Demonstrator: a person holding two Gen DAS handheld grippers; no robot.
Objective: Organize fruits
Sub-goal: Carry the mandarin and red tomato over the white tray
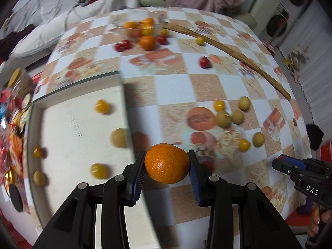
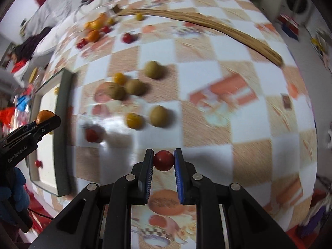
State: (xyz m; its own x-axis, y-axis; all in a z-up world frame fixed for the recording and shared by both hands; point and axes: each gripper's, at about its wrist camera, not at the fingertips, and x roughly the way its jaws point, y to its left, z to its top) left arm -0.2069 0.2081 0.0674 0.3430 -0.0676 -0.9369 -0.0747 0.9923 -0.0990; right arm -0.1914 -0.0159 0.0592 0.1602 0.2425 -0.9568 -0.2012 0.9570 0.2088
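Observation:
My left gripper (image 1: 167, 162) is shut on an orange mandarin (image 1: 167, 162), held above the right edge of a white tray (image 1: 68, 124); it also shows in the right wrist view (image 2: 44, 117). The tray holds several small yellow and tan fruits (image 1: 101, 106). My right gripper (image 2: 164, 160) is shut on a red cherry tomato (image 2: 164, 160) above the checkered table; it shows at the right edge of the left wrist view (image 1: 279, 164). Loose yellow and tan fruits (image 1: 223, 118) lie mid-table. A glass bowl (image 1: 140, 28) with oranges stands at the far side.
A long wooden stick (image 1: 238, 54) lies across the far right of the table (image 1: 176, 87). Red tomatoes (image 1: 204, 62) and an orange (image 1: 147, 42) lie near the bowl. A pile of wrapped snacks (image 1: 12, 124) sits left of the tray. Another tomato (image 2: 92, 135) lies by the tray.

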